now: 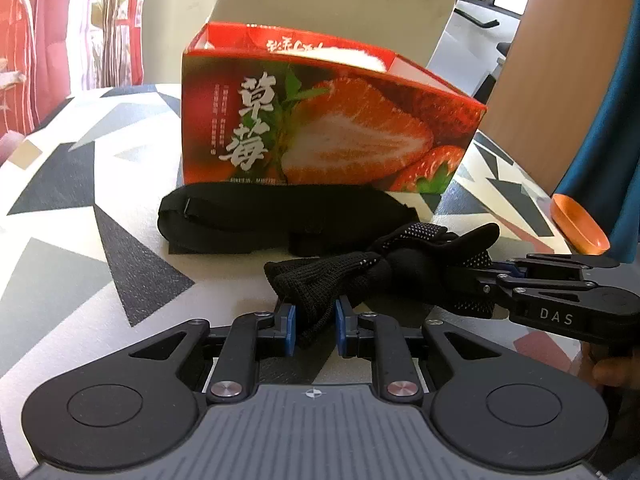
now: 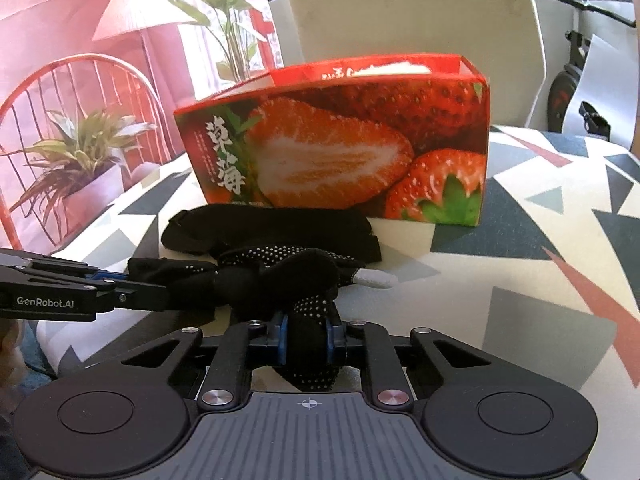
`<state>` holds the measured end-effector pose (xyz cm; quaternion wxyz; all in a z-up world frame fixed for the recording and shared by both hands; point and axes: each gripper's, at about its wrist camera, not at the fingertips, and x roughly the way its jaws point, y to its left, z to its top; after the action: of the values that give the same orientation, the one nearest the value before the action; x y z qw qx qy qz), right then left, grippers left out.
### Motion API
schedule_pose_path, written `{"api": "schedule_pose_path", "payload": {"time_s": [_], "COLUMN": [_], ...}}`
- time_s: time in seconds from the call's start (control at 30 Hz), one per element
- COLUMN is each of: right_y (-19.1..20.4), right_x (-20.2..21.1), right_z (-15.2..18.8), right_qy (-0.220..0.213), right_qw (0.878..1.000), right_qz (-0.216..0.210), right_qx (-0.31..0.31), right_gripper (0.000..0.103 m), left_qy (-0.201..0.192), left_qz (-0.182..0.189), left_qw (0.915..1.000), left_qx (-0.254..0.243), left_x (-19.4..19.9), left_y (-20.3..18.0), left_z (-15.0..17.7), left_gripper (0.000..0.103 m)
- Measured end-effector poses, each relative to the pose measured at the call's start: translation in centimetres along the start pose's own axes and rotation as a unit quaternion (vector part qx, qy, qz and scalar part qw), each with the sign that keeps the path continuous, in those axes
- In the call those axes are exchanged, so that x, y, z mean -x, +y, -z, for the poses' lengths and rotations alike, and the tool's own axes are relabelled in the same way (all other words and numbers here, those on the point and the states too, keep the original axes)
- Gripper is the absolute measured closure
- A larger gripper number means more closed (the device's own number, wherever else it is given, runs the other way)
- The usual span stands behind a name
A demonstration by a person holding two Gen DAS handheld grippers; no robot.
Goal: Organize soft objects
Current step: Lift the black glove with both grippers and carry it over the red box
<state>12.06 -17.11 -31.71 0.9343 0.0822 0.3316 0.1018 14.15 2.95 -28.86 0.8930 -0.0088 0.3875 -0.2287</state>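
Left gripper (image 1: 316,330): its blue pads (image 1: 291,330) are being pressed onto the knitted cuff end of the black dotted glove (image 1: 404,258), low in the middle of the left wrist view.
Right gripper (image 2: 306,340): the other end of the glove (image 2: 280,276) is being pinched between its pads (image 2: 283,338), low centre of the right wrist view; in the left wrist view it (image 1: 476,276) is being seen reaching in from the right edge.
Glove: it is being held bunched between the two grippers, just above the patterned tabletop (image 1: 100,200); one pale fingertip is being shown pointing right in the right wrist view.
Black strap (image 1: 248,216): it is lying folded on the table just behind the glove, against the foot of the box.
Strawberry box (image 1: 328,120): it is standing open-topped at frame centre, with something white being glimpsed inside.
Orange dish (image 1: 578,226): it is sitting at the right edge of the left wrist view.
Pale chair back (image 2: 416,16): it is rising behind the box.
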Motion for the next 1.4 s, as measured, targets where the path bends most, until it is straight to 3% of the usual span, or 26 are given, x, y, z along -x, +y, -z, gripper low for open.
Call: {"api": "schedule_pose_path", "payload": {"time_s": [0.23,0.47,0.83,1.1,1.4], "right_y": [0.8,1.9,3.3,3.2,1.1], "right_x": [1.7,3.8,4.8,4.7,1.1], "right_z": [-0.6,-1.8,-5.0,-10.4,-17.9], "right_qy": [-0.022,-0.058,-0.092,-0.113,-0.117], "right_qw": [1.000,0.998,0.995,0.992,0.992], "right_qz": [-0.002,-0.004,-0.011,-0.020,-0.024], "right_qx": [-0.001,0.017,0.040,0.048,0.037], "right_gripper": [0.088,0.088,0.088,0.088,0.088], "left_qy": [-0.029,-0.070,-0.118,-0.152,-0.169], "left_qz": [0.008,-0.008,-0.009,-0.006,-0.031], "left_qw": [0.9995,0.9973,0.9927,0.9878,0.9828], "left_qx": [0.001,-0.023,-0.022,-0.030,-0.067], "left_x": [2.0,4.1,6.5,7.3,5.2], "left_y": [-0.4,-1.3,-0.6,-0.1,0.1], "left_z": [-0.3,-1.0,-3.6,-8.9,-15.9], "left_gripper": [0.084,0.084,0.084,0.084,0.084]}}
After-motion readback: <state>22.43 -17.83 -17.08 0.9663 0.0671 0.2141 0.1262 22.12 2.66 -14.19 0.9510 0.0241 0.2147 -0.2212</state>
